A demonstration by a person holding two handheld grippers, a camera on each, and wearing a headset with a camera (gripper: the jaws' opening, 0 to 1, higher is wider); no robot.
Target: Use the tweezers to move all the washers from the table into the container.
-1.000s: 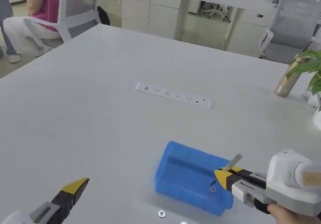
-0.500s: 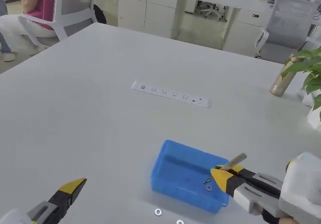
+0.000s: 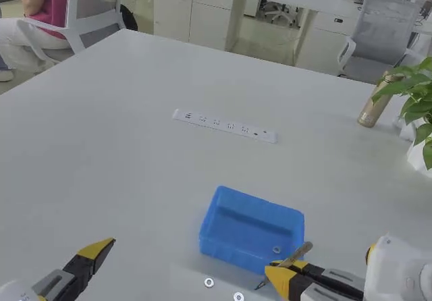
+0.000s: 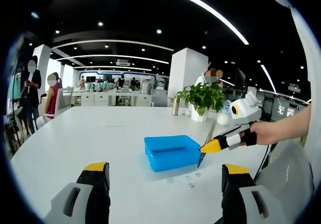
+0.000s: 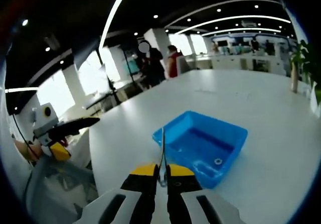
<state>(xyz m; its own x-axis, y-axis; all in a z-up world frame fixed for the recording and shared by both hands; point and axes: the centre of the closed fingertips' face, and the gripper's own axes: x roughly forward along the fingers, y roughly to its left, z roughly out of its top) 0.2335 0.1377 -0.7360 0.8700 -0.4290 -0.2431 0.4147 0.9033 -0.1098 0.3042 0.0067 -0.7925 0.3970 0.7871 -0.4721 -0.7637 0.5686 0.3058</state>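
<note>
The right tongs [image 3: 273, 272] are clenched on the tweezers [image 3: 302, 250]. In the right gripper view the two yellow-tipped jaws are pressed together on the thin metal shank, which runs straight forward out of them. In the head view the tweezers' long axis slants from the silver handle end, up and to the right over the near right corner of the blue container [image 3: 260, 200], down and to the left to a fine tip. That tip sits low over the tabletop [image 3: 135, 146], just in front of the container's near wall. The loose washers [image 3: 208, 283] lie on the person's side of the container, close to its front wall, and to the left of the tip. The nearest of them is just beside the tip and the others are a little further left. One washer [image 3: 276, 250] already rests inside the container, at its near right corner. Whether the tip itself pinches anything is too small to tell. The left tongs [image 4: 163, 168] are released, with their jaws spread wide and nothing between them. They hover well to the left of the washers, so the right hand is clearly the nearer. The next pick probably needs only a short slide of the tip leftward, with the shank kept steep enough to straddle a flat ring.
</note>
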